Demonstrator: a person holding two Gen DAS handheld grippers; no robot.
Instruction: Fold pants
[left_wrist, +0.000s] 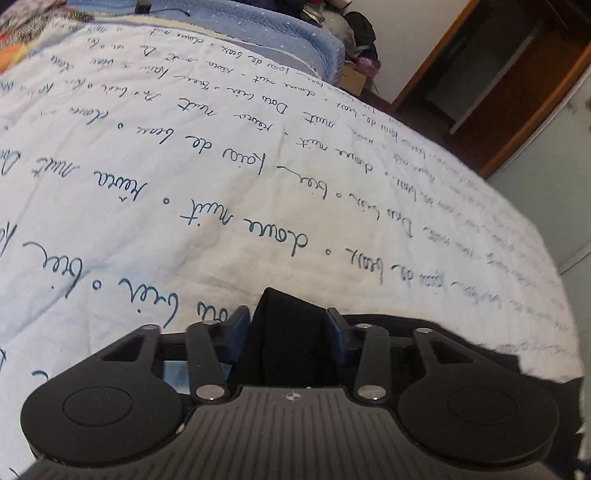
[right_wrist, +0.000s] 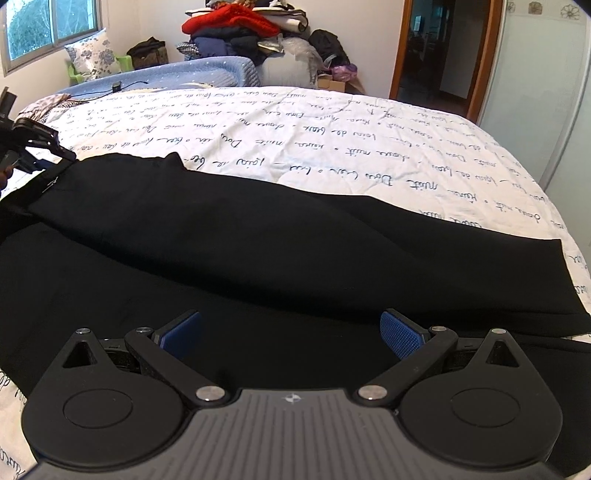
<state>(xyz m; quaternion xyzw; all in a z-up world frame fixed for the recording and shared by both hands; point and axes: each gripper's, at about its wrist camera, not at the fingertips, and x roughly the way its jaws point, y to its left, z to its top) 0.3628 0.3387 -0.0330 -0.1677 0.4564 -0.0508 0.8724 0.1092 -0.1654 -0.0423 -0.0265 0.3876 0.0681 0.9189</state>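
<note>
My left gripper (left_wrist: 290, 328) pinches one fold of the black pants (right_wrist: 258, 236). My right gripper (right_wrist: 291, 332) gapes wide, empty, over that single pair on one bed (right_wrist: 332, 122).

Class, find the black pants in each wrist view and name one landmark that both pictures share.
Left wrist view: bottom centre, a bunch of the black pants pinched between the left gripper jaws.
Right wrist view: the black pants spread across the whole middle band.
Shared landmark: the white bedspread with handwriting.

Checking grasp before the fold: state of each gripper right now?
Left gripper: closed on a bunch of the black pants.
Right gripper: open over the pants, holding nothing.
</note>
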